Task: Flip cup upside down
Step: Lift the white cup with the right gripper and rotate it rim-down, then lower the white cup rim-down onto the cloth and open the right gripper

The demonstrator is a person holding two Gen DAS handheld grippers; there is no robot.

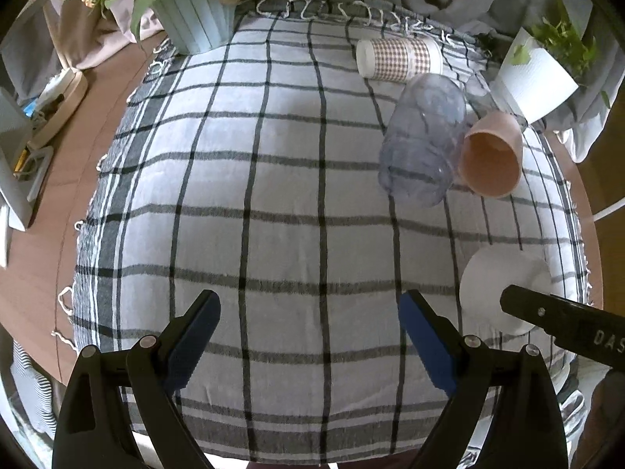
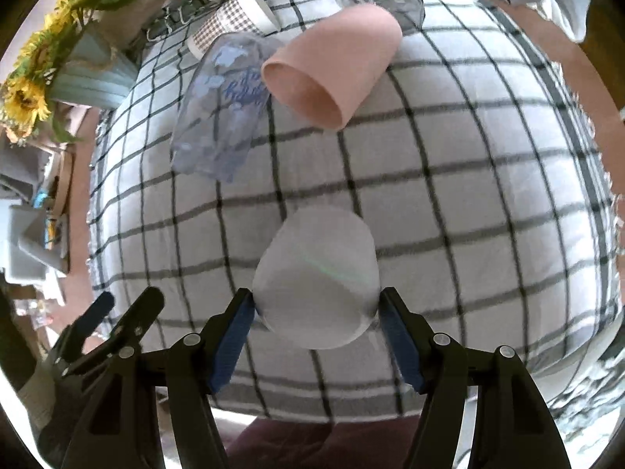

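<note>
In the right wrist view, the right gripper (image 2: 317, 310) sat low in the centre of the frame, its blue-padded fingers (image 2: 234, 336) clamped on either side of a plain white cup (image 2: 317, 285). The cup's flat round end faced the camera, and the blur around it left its exact tilt unclear. In the left wrist view the same white cup (image 1: 504, 285) showed at the lower right, partly behind a black finger of the right gripper (image 1: 562, 324).

The left gripper (image 1: 308, 320) stood at the bottom centre of its own view, its blue pads wide apart with only the black-and-white checked cloth (image 1: 273, 195) between them. It also appeared at the lower left of the right wrist view (image 2: 117, 312).

In the upper right of the left wrist view, a pink cup (image 1: 493, 156) lay on its side with its mouth toward the camera, touching a clear plastic cup with blue print (image 1: 424, 140), also on its side. Just beyond them lay a brown-checked paper cup (image 1: 398, 58). A white pot with a green plant (image 1: 535, 74) stood at the far right, and a pale blue ribbed vase of sunflowers (image 1: 195, 15) at the upper left.
</note>
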